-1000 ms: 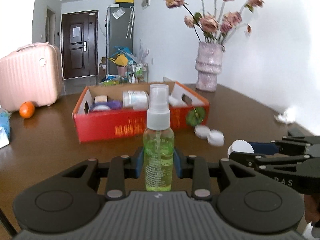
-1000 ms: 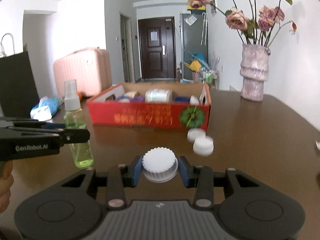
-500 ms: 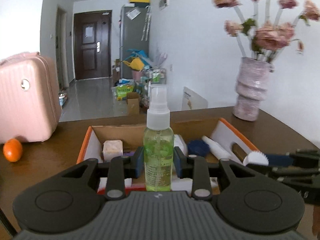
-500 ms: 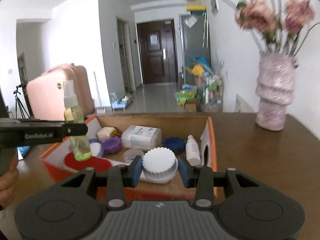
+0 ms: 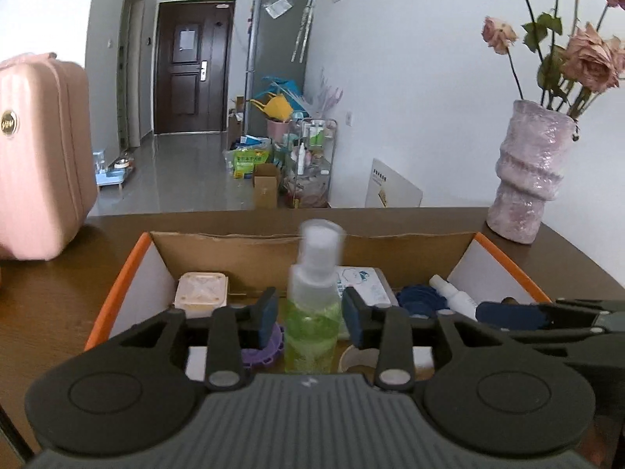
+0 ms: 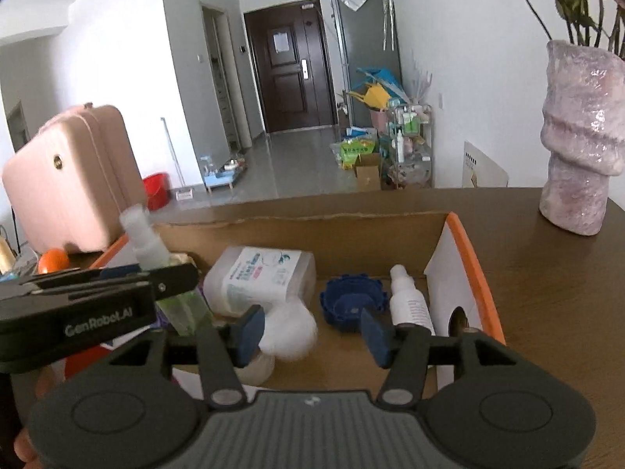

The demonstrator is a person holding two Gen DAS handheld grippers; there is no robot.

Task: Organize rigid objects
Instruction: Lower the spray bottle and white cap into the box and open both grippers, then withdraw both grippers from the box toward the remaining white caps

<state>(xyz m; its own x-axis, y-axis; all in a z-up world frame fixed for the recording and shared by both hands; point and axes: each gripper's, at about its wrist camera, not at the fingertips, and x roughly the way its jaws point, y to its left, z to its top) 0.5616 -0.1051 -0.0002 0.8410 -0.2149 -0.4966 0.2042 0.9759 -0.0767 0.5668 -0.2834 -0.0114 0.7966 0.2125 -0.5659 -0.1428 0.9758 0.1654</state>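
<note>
Both grippers hang over the orange-rimmed cardboard box (image 5: 117, 297). A green spray bottle (image 5: 312, 312) stands blurred between the pads of my left gripper (image 5: 310, 318). Its jaws are opening and a gap shows on each side of the bottle. In the right wrist view, my right gripper (image 6: 312, 334) is opening wide. The white ribbed cap (image 6: 289, 332) is blurred and loose close to the left pad, above the box floor (image 6: 351, 355). The spray bottle (image 6: 152, 250) also shows at the left of that view, behind the left gripper's fingers (image 6: 172, 279).
The box holds a white wipes tub (image 6: 261, 277), a blue lid (image 6: 351, 305), a small white bottle (image 6: 406, 301), a purple lid (image 5: 265, 348) and a beige square case (image 5: 201, 293). A pink vase (image 5: 531, 179) stands right, a pink suitcase (image 5: 39, 156) and an orange (image 6: 54, 260) left.
Both grippers travelled forward from the table in front of the box to above its inside. Their jaws then parted, and the spray bottle and white cap came free of the pads.
</note>
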